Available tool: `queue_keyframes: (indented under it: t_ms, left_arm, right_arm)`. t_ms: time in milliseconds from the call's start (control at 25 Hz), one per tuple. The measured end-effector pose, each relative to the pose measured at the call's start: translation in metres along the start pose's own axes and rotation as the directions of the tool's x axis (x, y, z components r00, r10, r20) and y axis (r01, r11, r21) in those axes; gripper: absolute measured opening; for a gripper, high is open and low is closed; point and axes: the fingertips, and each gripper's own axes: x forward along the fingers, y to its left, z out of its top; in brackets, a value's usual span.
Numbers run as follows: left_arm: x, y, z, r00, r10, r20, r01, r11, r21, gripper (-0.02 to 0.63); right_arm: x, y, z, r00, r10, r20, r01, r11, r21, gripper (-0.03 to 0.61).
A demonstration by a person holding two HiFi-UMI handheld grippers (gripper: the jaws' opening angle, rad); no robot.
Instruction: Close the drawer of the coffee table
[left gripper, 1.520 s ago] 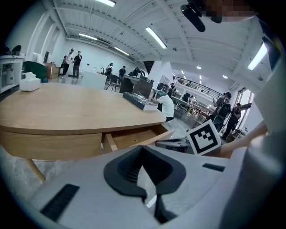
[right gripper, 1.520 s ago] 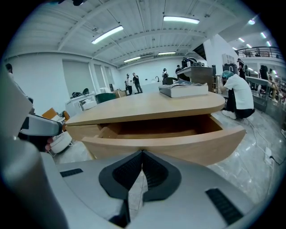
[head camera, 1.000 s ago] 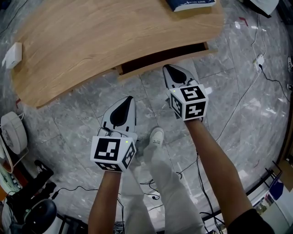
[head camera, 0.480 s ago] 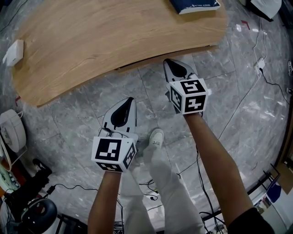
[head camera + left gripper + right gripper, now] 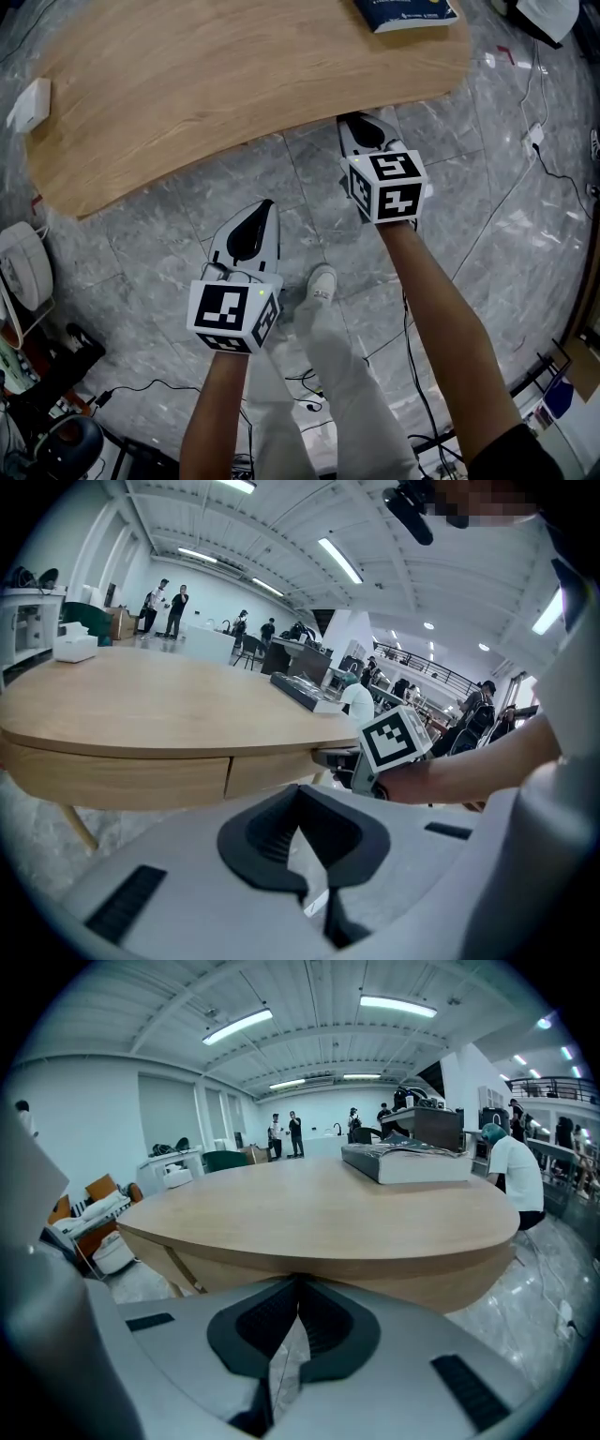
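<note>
Head view: our right gripper [image 5: 361, 122] has its tip at the edge of the oval light-wood coffee table [image 5: 234, 75]; our left gripper [image 5: 265, 206] is well short of it.
Left gripper view: jaws together, empty; the wooden drawer front [image 5: 272, 769] lies ahead, flush with the table.
Right gripper view: jaws together, tips at the table's side.

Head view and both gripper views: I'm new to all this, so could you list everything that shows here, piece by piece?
Oval light-wood coffee table: one, tan, across the top of the head view.
Wooden drawer front: one, tan, flush under the tabletop.
Dark blue book: one, on the table's far right end.
Small white box: one, at the table's left edge.
Grey marble floor: under everything.
Black cables: several, on the floor.
White shoe: one showing, between the grippers.
Left gripper: one, grey-white, jaws together and empty, over the floor.
Right gripper: one, grey-white, jaws together and empty, tip at the table's edge.
</note>
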Motion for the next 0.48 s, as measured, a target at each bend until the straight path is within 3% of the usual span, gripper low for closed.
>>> queue_keyframes:
  t_ms: [480]
  left_arm:
    - [-0.0008,0.0058,-0.0044,1.0,0.004,-0.009,-0.004,1.0,-0.001,-0.002]
  right_arm:
    - [0.0051,0.0002,0.0034,1.0,-0.004,0.016,0.003,1.0,0.017,0.018]
